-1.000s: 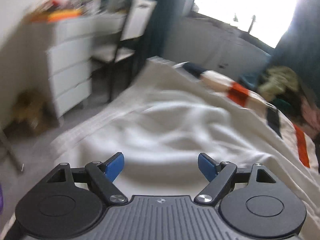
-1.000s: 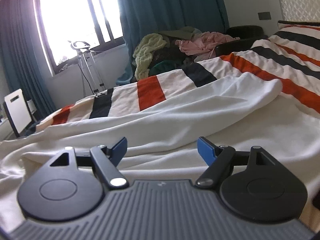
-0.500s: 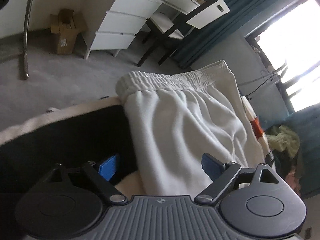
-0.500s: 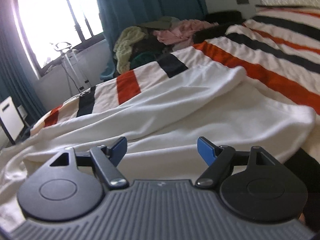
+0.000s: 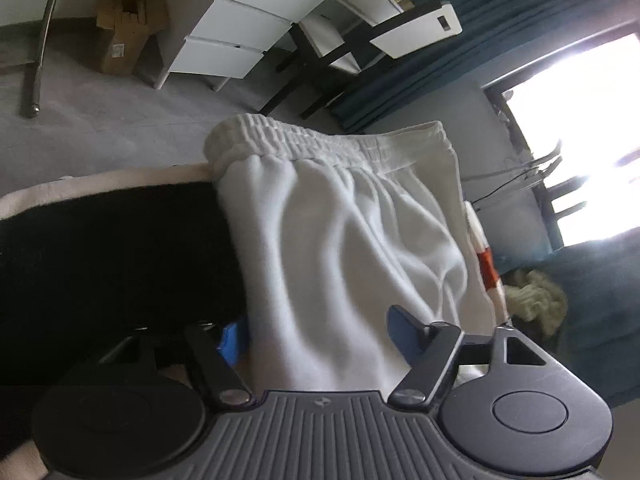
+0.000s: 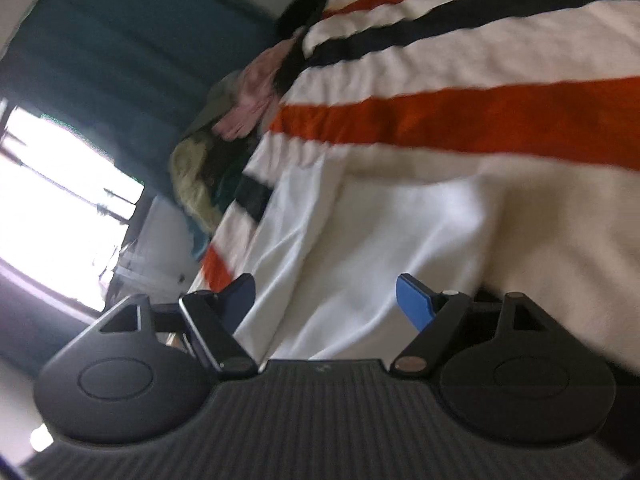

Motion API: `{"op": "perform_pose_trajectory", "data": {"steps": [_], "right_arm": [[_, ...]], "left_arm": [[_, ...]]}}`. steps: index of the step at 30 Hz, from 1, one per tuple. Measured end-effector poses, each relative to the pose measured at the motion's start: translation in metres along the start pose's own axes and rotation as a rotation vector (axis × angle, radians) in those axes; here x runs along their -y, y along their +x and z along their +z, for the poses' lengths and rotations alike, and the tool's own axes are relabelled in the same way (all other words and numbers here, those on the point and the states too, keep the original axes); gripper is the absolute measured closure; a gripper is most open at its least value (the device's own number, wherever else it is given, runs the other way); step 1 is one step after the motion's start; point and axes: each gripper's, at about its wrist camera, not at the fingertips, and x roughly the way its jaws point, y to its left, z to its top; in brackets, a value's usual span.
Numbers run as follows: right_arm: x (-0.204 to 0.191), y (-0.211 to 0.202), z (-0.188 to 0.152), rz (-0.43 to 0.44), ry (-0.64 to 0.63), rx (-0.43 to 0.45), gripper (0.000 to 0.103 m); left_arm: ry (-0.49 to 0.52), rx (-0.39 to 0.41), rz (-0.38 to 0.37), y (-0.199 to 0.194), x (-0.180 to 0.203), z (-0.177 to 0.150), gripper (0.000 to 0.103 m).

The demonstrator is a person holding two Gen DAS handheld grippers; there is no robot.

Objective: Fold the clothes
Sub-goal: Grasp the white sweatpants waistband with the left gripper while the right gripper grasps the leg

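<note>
White sweatpants (image 5: 340, 232) lie on the striped blanket (image 5: 112, 248), with the elastic waistband (image 5: 304, 144) at the bed's far edge. My left gripper (image 5: 318, 336) is low over the pants' near side edge. Its jaws are closing with the white cloth between them; the left pad (image 5: 232, 340) is half hidden beside the cloth's edge and the pads do not pinch it. In the blurred, rolled right wrist view, my right gripper (image 6: 326, 300) stands open just above another part of the white pants (image 6: 360, 240), gripping nothing.
The blanket (image 6: 480, 112) has orange, black and cream stripes. A pile of clothes (image 6: 240, 120) sits at the bed's far side below teal curtains. Beyond the bed's end are grey carpet, white drawers (image 5: 248, 28), a chair (image 5: 360, 40), a cardboard box (image 5: 124, 28) and a metal pole (image 5: 40, 52).
The left gripper rolled and dropped to the pants' side edge, and its jaws have narrowed around the cloth. The right gripper swept sideways along the bed and rolled, jaws still wide.
</note>
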Motion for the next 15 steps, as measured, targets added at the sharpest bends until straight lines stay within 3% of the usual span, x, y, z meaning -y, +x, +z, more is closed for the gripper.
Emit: {"op": "perform_pose_trajectory", "data": {"steps": [4, 6, 11, 14, 15], "right_arm": [[0.030, -0.003, 0.013, -0.097, 0.077, 0.072, 0.023], [0.043, 0.001, 0.014, -0.121, 0.141, 0.063, 0.029], [0.060, 0.020, 0.011, -0.145, 0.233, -0.008, 0.031], [0.069, 0.036, 0.011, -0.148, 0.279, -0.046, 0.036], [0.072, 0.042, 0.012, -0.146, 0.289, -0.048, 0.045]], "left_arm": [[0.013, 0.013, -0.002, 0.002, 0.001, -0.001, 0.031], [0.004, 0.028, -0.015, 0.004, 0.003, 0.000, 0.031], [-0.035, 0.063, -0.084, 0.009, 0.003, 0.005, 0.034], [-0.053, 0.059, -0.068, 0.016, -0.001, 0.007, 0.043], [-0.050, 0.055, -0.050, 0.019, -0.002, 0.008, 0.049]]}}
